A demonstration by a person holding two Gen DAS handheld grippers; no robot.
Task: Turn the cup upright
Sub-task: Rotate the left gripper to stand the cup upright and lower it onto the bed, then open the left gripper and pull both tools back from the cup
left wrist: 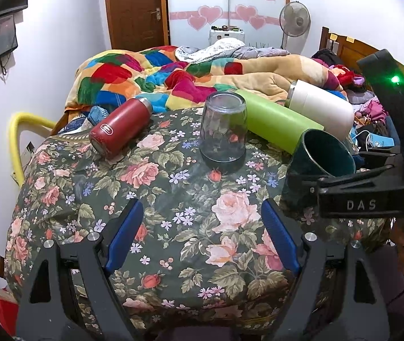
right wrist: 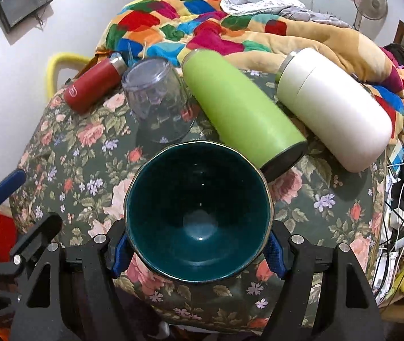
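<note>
Cup: The dark blue-green cup (right wrist: 199, 213) is pinched in the right tool (right wrist: 197, 251). It is tipped so its mouth points away from the tool, out along the fingers. From the left side it looks lifted a bit over the flowery cloth on the bench (left wrist: 173, 199).

Right tool: Its two blue pads (right wrist: 119, 253) press the cup's sides low down, near the bottom.

Left tool: The left tool (left wrist: 203, 237) is spread wide and holds nothing. It hangs over the cloth, near the front.

Step now: I think the cup is partway through being turned so its mouth faces up.

How to do it well: Turn the wrist slowly until the mouth looks at the ceiling. Keep the squeeze firm, because the cup looks smooth and could slip.

Watch out: The green bottle (right wrist: 238, 108) lies just beside the cup, and the upside-down glass (right wrist: 157, 99) stands near. Don't bump them.

Where to set it: A bare flat bit of cloth in front looks best. The cloth looks soft and lumpy, so put it down gently.
</note>
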